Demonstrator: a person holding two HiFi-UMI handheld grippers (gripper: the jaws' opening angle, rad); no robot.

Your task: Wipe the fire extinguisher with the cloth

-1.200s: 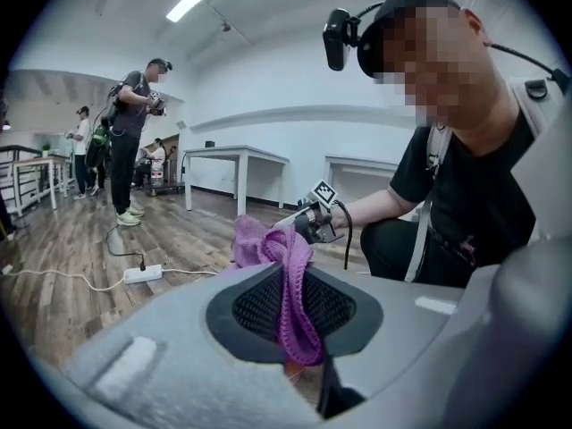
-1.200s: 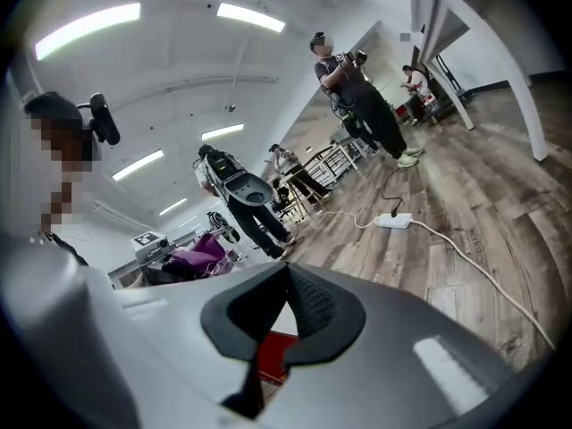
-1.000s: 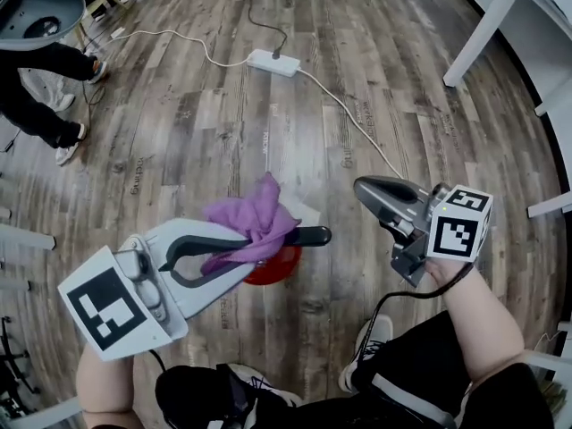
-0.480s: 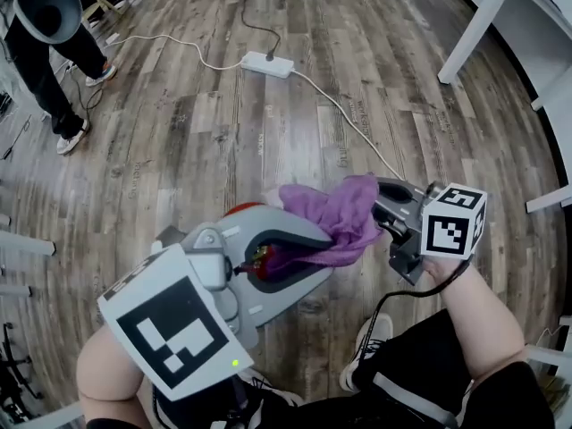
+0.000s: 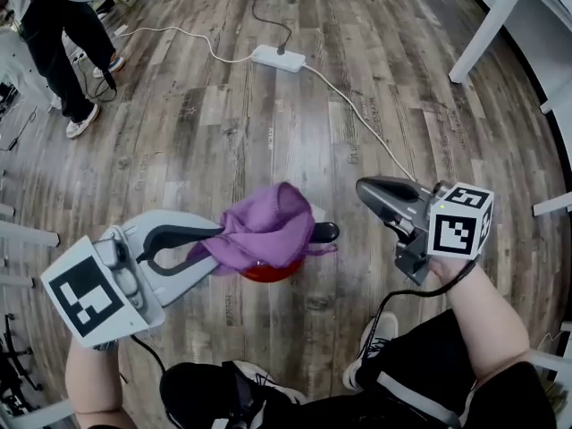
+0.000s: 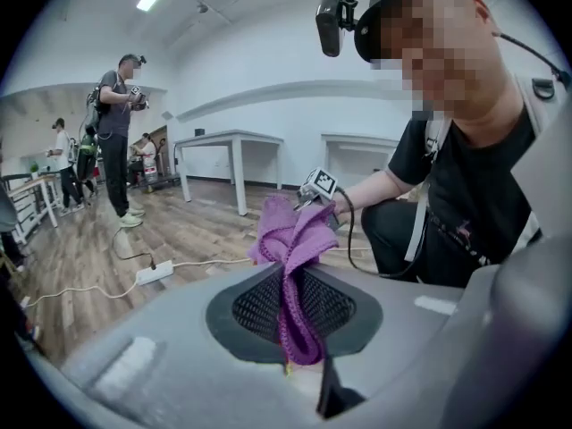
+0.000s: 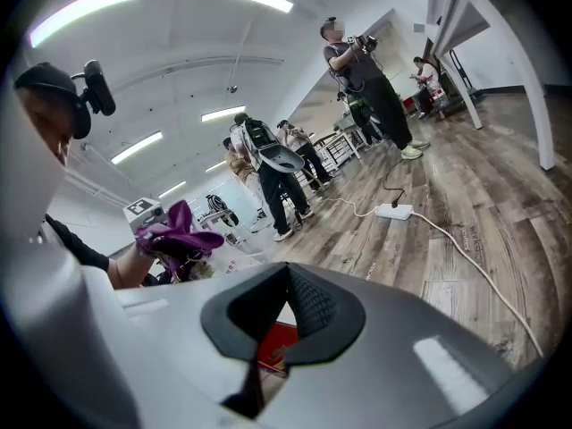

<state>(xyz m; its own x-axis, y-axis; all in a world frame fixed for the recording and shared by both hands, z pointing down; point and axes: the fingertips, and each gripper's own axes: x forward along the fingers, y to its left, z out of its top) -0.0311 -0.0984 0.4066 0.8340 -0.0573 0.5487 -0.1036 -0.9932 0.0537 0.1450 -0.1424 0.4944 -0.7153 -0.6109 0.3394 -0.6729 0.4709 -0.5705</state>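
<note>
1. Wooden floor (image 5: 223,132), on which a white power strip (image 5: 278,58) is laid.
2. Fire extinguisher (image 5: 268,273), red, seen on the floor between the two grippers, largely covered by the cloth.
3. Left gripper (image 5: 214,238), jaws clamped on the purple cloth (image 5: 268,226).
4. Right gripper (image 5: 366,189), jaws closed together on nothing, held apart from the cloth.

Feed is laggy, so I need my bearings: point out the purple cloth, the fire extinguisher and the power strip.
purple cloth (image 5: 264,231), head view, middle of the bunched fabric.
fire extinguisher (image 5: 268,273), head view, red body below the cloth.
power strip (image 5: 278,58), head view, middle of white casing.
</note>
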